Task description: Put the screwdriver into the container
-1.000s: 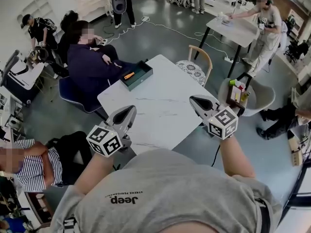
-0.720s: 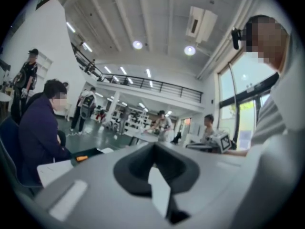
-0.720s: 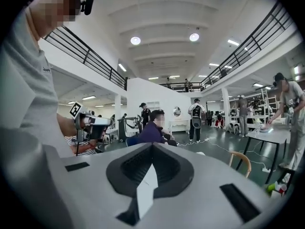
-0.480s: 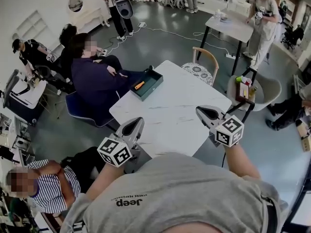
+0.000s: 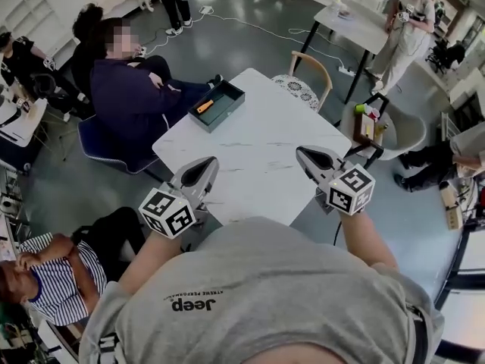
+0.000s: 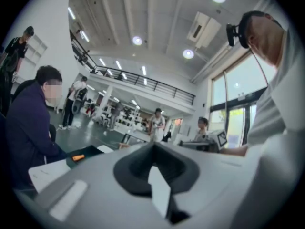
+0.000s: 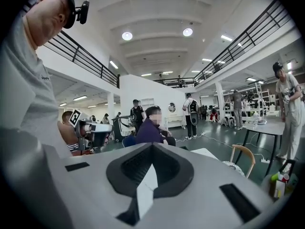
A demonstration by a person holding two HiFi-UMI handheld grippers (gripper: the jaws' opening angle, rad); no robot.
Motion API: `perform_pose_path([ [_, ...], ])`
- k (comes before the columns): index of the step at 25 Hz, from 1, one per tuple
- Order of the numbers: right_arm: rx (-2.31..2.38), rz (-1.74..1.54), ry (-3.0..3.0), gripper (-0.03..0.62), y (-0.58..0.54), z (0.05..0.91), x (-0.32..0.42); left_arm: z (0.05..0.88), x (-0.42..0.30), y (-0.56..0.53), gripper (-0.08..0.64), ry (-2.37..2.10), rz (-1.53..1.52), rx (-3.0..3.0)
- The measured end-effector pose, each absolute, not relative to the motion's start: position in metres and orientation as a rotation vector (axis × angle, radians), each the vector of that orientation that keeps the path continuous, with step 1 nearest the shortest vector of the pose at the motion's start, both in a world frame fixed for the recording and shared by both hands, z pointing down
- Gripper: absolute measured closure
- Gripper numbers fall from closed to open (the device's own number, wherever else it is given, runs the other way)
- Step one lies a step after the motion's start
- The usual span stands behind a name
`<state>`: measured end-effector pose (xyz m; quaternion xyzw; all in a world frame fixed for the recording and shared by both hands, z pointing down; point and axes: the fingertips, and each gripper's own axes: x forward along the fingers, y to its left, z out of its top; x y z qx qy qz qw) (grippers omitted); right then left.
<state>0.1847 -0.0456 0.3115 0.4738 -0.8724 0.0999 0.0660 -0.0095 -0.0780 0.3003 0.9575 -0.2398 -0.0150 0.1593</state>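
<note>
On the big white marble-pattern rectangular table, far in front of both pairs of jaws, stands the dark green rectangular open container. It is at the far corner, well apart from the jaws and closer to the line of the left ones. Beside that corner sits a person in dark blue clothes. A wooden chair with a patterned seat stands at the far end, ahead of the right jaws.

The head view alone shows the whole table and both tools together. The left gripper and the right gripper hang over the near edge and touch nothing. The left gripper view shows its jaws together with nothing between them. The container is ahead of them and to the left, low over the table edge, with an orange spot in it. The right gripper view shows its jaws together and empty too. The other gripper's marker cube is at their left and the chair at their right.

In the container lies the screwdriver with orange handle, alone as far as I can see.

Compared with one second ago, the screwdriver is in the container as before. Both pairs of jaws stay closed above the near edge.
</note>
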Motion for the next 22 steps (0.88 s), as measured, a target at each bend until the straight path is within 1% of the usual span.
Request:
perform_pose_path([
  [8,1.464,0.346,-2.617,0.583,-0.047,0.317,0.203,0.306,0.0,-0.078,0.557,-0.679,-0.044,2.726],
  [22,1.443,0.321,-2.61,0.584,-0.046,0.318,0.204,0.303,-0.001,-0.077,0.557,-0.7,-0.05,2.722],
])
